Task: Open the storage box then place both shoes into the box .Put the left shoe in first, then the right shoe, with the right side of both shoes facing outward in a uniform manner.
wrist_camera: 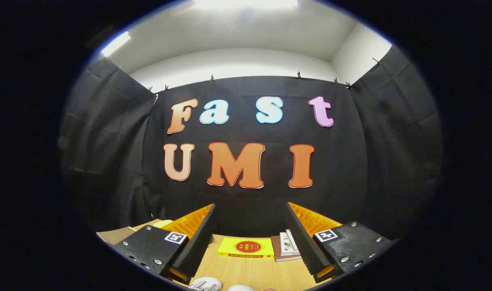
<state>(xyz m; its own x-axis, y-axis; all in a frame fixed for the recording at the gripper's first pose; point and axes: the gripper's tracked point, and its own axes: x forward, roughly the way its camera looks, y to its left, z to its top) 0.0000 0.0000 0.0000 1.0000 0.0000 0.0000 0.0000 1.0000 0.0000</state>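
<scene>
My gripper (250, 214) is held high and level, its two fingers (199, 234) spread wide apart with nothing between them. Below the fingers, at the near side of the wooden table (250, 270), the tops of two white shoes peek up: one with red and dark marks (205, 284) by the left finger, and a plain white one (240, 288) beside it. Most of each shoe is hidden. I see no storage box here.
A yellow book with a red round mark (246, 247) lies on the table beyond the fingers, against the black cloth wall. A small stack of books and papers (285, 247) lies just right of it. The table's left corner (116, 233) shows behind the left finger.
</scene>
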